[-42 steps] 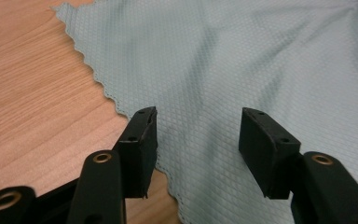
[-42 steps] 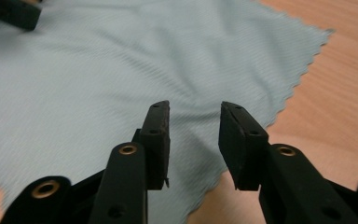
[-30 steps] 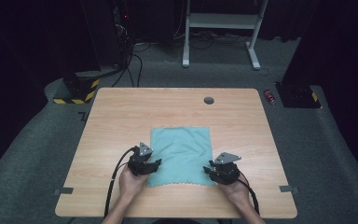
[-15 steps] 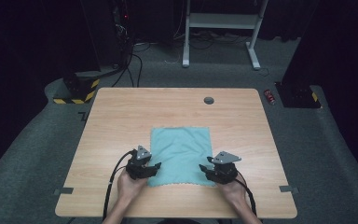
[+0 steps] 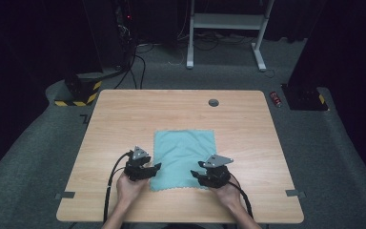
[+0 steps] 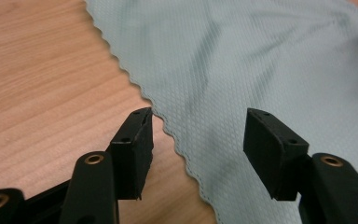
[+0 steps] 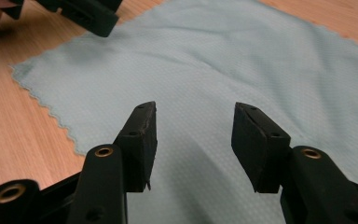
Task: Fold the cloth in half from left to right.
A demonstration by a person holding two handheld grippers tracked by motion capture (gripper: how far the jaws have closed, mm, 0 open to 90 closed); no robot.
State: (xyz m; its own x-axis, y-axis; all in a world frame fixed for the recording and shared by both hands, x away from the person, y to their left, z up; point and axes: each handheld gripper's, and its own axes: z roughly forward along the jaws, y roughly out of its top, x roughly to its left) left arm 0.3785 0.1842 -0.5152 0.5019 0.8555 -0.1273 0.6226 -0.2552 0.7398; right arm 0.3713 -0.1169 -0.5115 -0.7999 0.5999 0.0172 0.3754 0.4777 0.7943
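My left tool (image 5: pixel 155 167) and right tool (image 5: pixel 196 171) hover with jaws released at the near edge of the cloth (image 5: pixel 184 151), gripping nothing, placed to take its near corners. The cloth lies flat mid-desk (image 5: pixel 124 114), spread away from me.

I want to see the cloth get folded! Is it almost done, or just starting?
Just starting, it seems. Done: the teal cloth lies spread flat on the table, with no fold yet. In hand: the left gripper is open at the cloth's scalloped edge, and the right gripper, jaws just opened, hovers over its near part; neither pinches it. Left: probably grabbing the cloth and folding it.
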